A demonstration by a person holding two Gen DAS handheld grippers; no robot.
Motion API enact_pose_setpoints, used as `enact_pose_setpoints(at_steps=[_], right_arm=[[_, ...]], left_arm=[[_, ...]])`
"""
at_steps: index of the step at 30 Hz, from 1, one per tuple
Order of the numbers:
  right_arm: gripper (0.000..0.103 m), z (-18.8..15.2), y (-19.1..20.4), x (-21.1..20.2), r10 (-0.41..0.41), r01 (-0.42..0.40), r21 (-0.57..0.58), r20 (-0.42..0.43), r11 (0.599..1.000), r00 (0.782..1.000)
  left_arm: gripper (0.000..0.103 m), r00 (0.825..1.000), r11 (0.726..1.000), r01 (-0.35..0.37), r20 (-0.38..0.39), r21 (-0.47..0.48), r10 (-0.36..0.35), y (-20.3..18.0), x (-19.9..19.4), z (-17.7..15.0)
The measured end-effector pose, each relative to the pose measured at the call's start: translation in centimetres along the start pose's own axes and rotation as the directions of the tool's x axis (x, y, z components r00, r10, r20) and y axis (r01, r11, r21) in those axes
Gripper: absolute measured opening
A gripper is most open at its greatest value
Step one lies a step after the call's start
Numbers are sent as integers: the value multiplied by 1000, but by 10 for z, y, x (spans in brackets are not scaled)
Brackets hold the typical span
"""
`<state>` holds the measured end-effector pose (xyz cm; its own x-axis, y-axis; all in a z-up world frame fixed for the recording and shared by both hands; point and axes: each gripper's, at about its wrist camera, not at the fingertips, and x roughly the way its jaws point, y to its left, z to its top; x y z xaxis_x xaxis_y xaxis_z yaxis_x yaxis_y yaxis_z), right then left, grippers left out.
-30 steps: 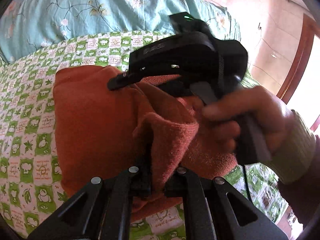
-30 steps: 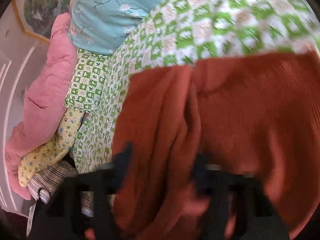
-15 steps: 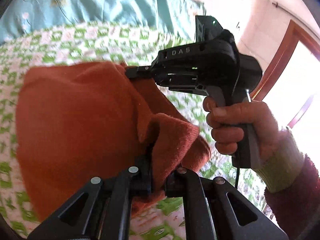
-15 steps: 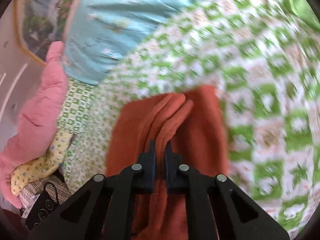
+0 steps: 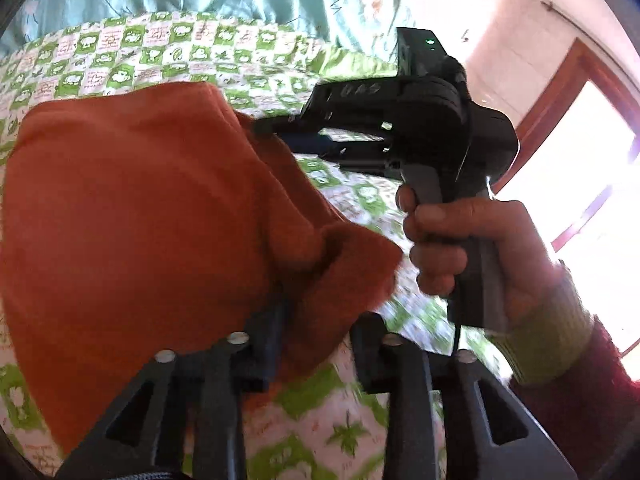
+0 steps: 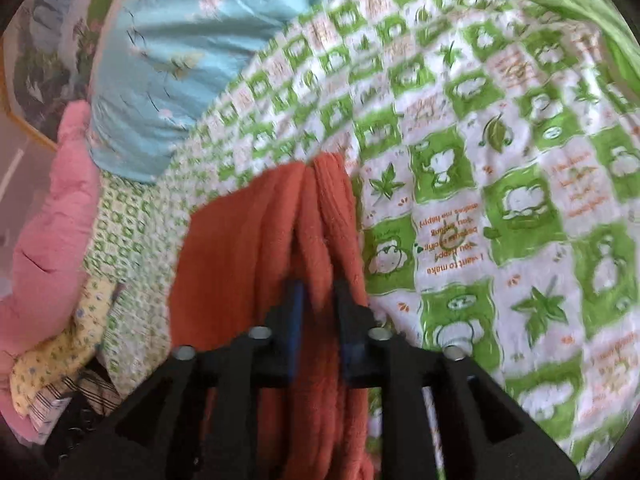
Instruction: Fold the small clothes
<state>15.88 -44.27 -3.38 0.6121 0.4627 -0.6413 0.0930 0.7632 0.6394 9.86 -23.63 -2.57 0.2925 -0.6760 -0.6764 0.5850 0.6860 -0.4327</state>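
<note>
A small rust-orange knit garment (image 5: 132, 216) hangs over the green-and-white checked bedsheet (image 5: 168, 52). My left gripper (image 5: 320, 312) has its jaws parted, with a corner of the garment lying between them. My right gripper (image 6: 318, 300) has its jaws slightly apart around a bunched fold of the garment (image 6: 256, 248). In the left wrist view the right gripper (image 5: 260, 128) reaches in from the right, its tip at the garment's far edge.
A light blue floral quilt (image 6: 168, 48) lies at the head of the bed. A pink cushion (image 6: 44, 216) and patterned clothes (image 6: 52, 360) sit at the left. A wooden door frame (image 5: 560, 80) and bright doorway are at the right.
Both grippers went from clamped on the garment to jaws parted. The garment has been lifted and shifted left over the sheet.
</note>
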Motion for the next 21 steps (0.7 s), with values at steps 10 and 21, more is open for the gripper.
enact_pose_setpoints(at_steps=[10,21], right_arm=[[43,0,42,6,6,-7,-130,-4,992,1000],[10,4,43,-22,27,-17,-133,76,991,997]], left_arm=[[79,995,997,-23,90,-77,30,35,-82,-14],[81,982,950,-158,58,-270,180,127,-84,9]])
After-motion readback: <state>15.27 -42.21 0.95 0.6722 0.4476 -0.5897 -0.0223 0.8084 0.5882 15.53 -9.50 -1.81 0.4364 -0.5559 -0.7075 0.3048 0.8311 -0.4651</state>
